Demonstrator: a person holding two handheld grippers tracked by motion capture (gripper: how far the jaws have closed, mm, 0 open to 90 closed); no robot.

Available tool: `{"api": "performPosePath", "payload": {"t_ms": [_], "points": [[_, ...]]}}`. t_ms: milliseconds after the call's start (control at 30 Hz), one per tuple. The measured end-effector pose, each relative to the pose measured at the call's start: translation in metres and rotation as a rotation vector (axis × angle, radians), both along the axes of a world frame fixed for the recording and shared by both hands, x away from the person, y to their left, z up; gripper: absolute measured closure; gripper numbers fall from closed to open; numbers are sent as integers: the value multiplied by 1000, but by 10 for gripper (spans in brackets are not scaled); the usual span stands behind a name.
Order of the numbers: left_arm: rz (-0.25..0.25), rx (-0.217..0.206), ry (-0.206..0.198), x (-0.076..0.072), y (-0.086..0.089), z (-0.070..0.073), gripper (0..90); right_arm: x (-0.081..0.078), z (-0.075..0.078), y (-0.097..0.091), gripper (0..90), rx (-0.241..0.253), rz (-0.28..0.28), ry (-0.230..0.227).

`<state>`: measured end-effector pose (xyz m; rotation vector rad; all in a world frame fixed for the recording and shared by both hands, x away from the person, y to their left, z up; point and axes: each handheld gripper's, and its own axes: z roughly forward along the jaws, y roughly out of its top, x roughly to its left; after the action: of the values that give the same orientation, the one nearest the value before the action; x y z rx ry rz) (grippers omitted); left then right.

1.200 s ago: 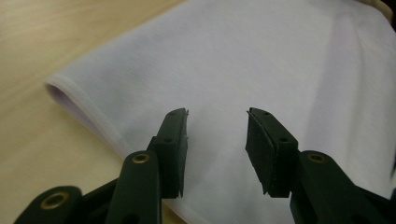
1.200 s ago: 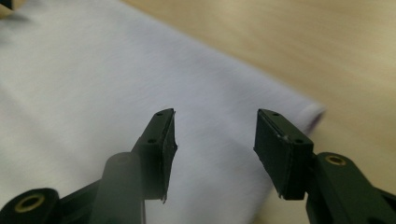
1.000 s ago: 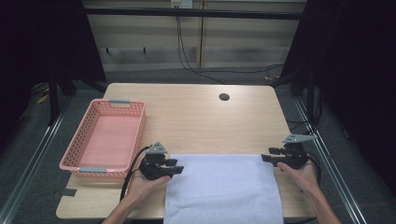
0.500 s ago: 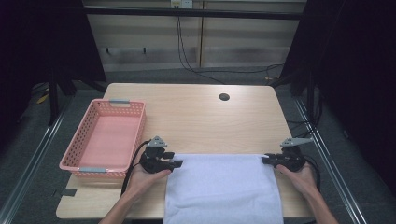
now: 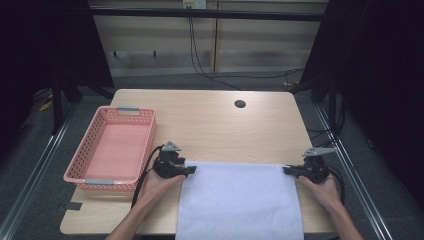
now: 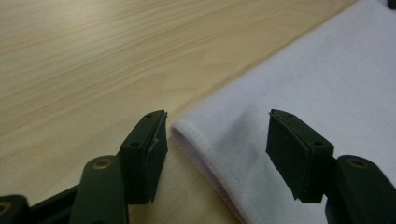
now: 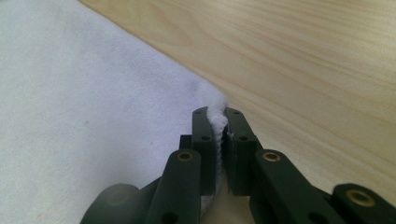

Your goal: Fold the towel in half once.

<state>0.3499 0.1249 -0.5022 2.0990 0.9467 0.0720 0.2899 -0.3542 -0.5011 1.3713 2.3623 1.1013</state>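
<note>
A white towel (image 5: pixel 239 200) lies flat on the wooden table (image 5: pixel 210 125) near its front edge and hangs over it. My left gripper (image 5: pixel 189 170) is at the towel's far left corner (image 6: pixel 187 128); its jaws have just been opening and stand apart around that corner without pressing it. My right gripper (image 5: pixel 288 170) is at the far right corner; its jaws have just been closing and are shut on a pinch of the towel's corner (image 7: pixel 218 116). A hand holds each gripper from the table's front.
A pink plastic basket (image 5: pixel 82 167) stands empty on the table's left side, close to my left gripper. A dark round hole (image 5: pixel 240 104) sits in the far part of the table. Bare wood stretches behind the towel.
The right gripper's jaws have closed on the towel's far right corner. The left gripper has shifted slightly toward the towel's left corner and its jaws are wider.
</note>
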Motion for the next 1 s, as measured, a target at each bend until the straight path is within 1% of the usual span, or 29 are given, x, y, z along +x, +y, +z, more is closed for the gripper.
{"api": "performPosePath", "payload": {"t_ms": [67,100,167,200,233,267,300,333,367,433,467,500,533,567,600,633,700,767,833,900,1000], "points": [[-4,-8,4,1,1,0,382,0,0,0,842,1,0,0],[-9,-12,-2,2,2,-1,380,0,0,0,841,3,2,1],[-36,-28,-9,2,0,-2,396,1,-1,-1,841,7,5,1],[-51,-30,-15,2,-1,-3,437,1,-1,-1,841,11,6,3],[-57,-28,-20,2,-2,-3,449,1,-1,-1,841,14,5,6],[-84,-35,-11,2,-4,-3,508,1,-1,-1,841,12,7,4],[-97,-31,-7,2,-6,-3,539,1,-1,0,842,12,9,4],[-108,-18,-15,1,-7,-3,565,1,-1,0,843,10,9,6],[-126,-19,-20,0,-8,-3,633,1,-1,0,843,12,8,9],[-94,-16,-13,1,-8,-3,733,1,-1,1,847,23,2,5],[-105,-23,-4,1,-8,-4,760,1,-1,2,847,21,4,4],[-108,-21,-5,1,-7,-4,795,1,0,2,848,24,4,6],[-109,-23,-10,1,-7,-3,811,2,0,2,848,31,2,4],[-108,-31,-13,1,-7,-2,818,2,0,1,849,41,0,5],[-96,-51,-15,0,-6,0,822,3,1,-1,849,46,-3,1],[-89,-67,-25,0,-5,3,826,3,2,-2,850,55,-5,-4],[-77,-91,-40,0,-2,10,832,4,8,-5,851,89,-20,-20],[-69,-127,-42,2,2,15,836,4,15,-8,853,109,-33,-51],[-52,-158,-46,4,6,20,836,6,22,-9,853,118,-38,-69],[-58,-154,-58,7,7,26,836,7,29,-9,854,130,-44,-88],[-46,-168,-80,10,8,37,835,14,40,-8,855,145,-52,-116]]}}
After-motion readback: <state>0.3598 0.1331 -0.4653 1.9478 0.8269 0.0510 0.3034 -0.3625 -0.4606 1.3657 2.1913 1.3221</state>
